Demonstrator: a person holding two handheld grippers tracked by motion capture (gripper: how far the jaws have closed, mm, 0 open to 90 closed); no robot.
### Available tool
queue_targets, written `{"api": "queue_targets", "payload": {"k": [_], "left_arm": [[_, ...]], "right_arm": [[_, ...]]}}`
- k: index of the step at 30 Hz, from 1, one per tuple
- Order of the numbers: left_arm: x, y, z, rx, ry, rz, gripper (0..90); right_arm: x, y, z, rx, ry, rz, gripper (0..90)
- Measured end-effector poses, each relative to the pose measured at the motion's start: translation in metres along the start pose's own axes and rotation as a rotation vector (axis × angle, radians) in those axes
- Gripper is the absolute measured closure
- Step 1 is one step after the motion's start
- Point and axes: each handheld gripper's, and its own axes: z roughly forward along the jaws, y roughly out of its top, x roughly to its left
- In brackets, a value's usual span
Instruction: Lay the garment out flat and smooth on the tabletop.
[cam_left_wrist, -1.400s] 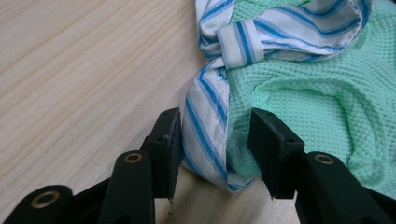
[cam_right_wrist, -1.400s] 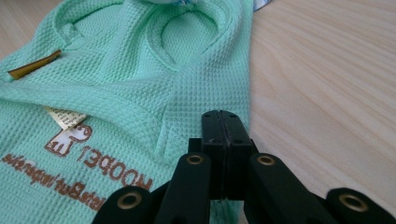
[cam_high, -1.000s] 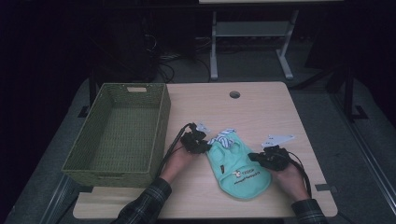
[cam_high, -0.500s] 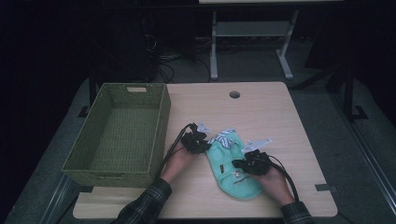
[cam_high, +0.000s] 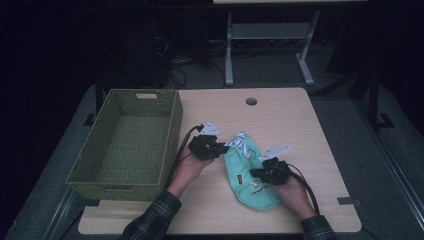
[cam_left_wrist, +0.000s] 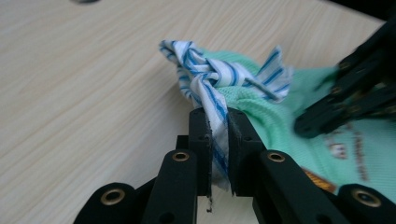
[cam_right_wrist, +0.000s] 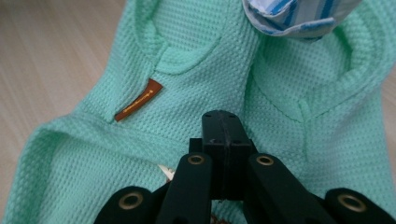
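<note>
The wooden table (cam_high: 300, 130) is the largest thing here, with a small round hole (cam_high: 251, 101) near its far edge. On its left side stands a big green woven basket (cam_high: 172, 130), and its inside looks bare.

Next in size is the mint green garment (cam_high: 250, 182), which lies flat on the table, to the right of the basket and between the two hands. It has a knitted texture, and in the right gripper view a small orange label (cam_right_wrist: 139, 100) is sewn on it. At the far end of the garment there is a white collar with blue stripes (cam_left_wrist: 210, 77), bunched up into a knot-like shape.

The left gripper (cam_high: 212, 146) is just beside the basket's right wall, at the collar end of the garment. Its jaws have just been closing, and in the left gripper view they are clamped on the striped collar cloth, which passes between the two pads.

The right gripper (cam_high: 262, 172) rests over the middle of the green garment. In the right gripper view its jaws are pressed fully together, with their tips just above the green cloth. I cannot tell if any cloth is pinched between them.
</note>
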Motion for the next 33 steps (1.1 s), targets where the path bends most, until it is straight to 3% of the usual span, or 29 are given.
{"api": "queue_targets", "payload": {"k": [1, 12, 16, 19, 22, 25, 31, 33], "left_arm": [[-0.002, 0.003, -0.002, -0.032, -0.021, -0.004, 81.1], [-0.018, 0.019, -0.015, -0.079, -0.058, 0.06, 81.2], [-0.018, 0.019, -0.017, -0.08, -0.022, 0.072, 81.2], [-0.011, 0.017, -0.022, -0.102, 0.029, 0.046, 81.3], [-0.004, 0.016, -0.026, -0.106, 0.1, 0.052, 81.3], [0.001, 0.014, -0.031, -0.103, 0.128, 0.043, 81.3], [0.001, 0.013, -0.029, -0.088, 0.115, 0.047, 81.2], [0.0, 0.012, -0.025, -0.08, 0.092, 0.053, 81.1]], "right_arm": [[-0.001, 0.001, 0.001, 0.003, -0.001, -0.002, 89.9], [0.0, 0.015, 0.012, 0.016, -0.014, -0.009, 90.0], [0.002, 0.018, 0.012, 0.006, -0.023, -0.026, 90.0], [0.003, 0.017, -0.003, -0.018, -0.019, -0.027, 90.0], [0.001, 0.009, -0.01, -0.001, -0.018, -0.025, 89.9], [0.002, -0.003, -0.018, 0.009, -0.014, -0.01, 89.9], [0.003, -0.015, -0.027, 0.009, -0.018, -0.003, 89.9], [0.001, -0.015, -0.025, 0.008, -0.019, 0.0, 89.9]]}}
